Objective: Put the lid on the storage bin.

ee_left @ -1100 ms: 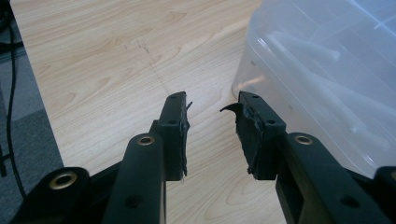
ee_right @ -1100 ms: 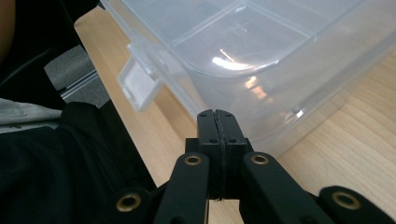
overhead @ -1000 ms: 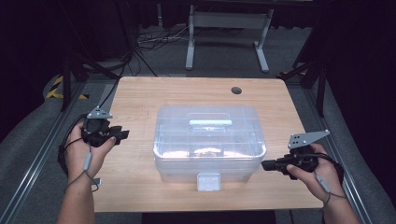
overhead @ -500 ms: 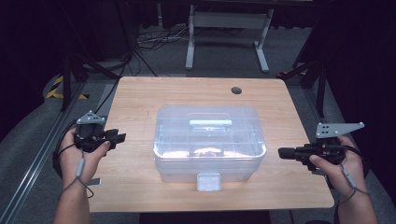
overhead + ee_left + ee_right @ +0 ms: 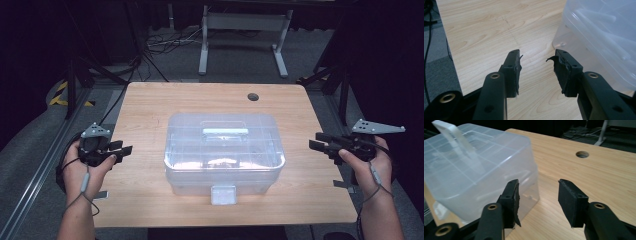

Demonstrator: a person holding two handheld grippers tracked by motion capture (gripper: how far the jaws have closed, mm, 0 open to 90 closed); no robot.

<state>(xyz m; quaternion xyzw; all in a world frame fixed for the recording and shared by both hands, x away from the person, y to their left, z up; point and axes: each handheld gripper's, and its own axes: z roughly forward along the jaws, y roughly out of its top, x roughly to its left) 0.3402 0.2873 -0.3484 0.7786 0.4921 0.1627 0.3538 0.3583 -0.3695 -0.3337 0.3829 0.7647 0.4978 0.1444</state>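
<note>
1. A clear plastic storage box [image 5: 224, 152] stands in the middle of the desk [image 5: 150, 105], nearer the front edge than the back, with its lid on and a front latch [image 5: 223, 194] facing the person
2. The left gripper [image 5: 124, 148] hangs by the left edge of the desk, its fingers [image 5: 513, 72] apart with nothing between them; they have just been opening further. In the left gripper view the box's rounded corner lies just off to the right, not touched
3. The right gripper [image 5: 316, 141] is off the right edge of the desk, well apart from the box. Its fingers [image 5: 571, 200] have just been opening and stand spread, empty
4. Judging by the thin, see-through walls, the box is likely light and fairly stiff, though the sides may flex if squeezed hard. The smooth plastic looks slippery for a pinch on a flat wall
5. Something pale lies inside, but through the cloudy plastic I cannot tell what it is, so the weight is uncertain
6. The best holds look like the flat handle [image 5: 225, 131] set into the lid, or the rim under the lid at both short ends, one gripper each side
7. Lifting by the handle depends on the latch being shut; otherwise the lid alone might come up
</note>
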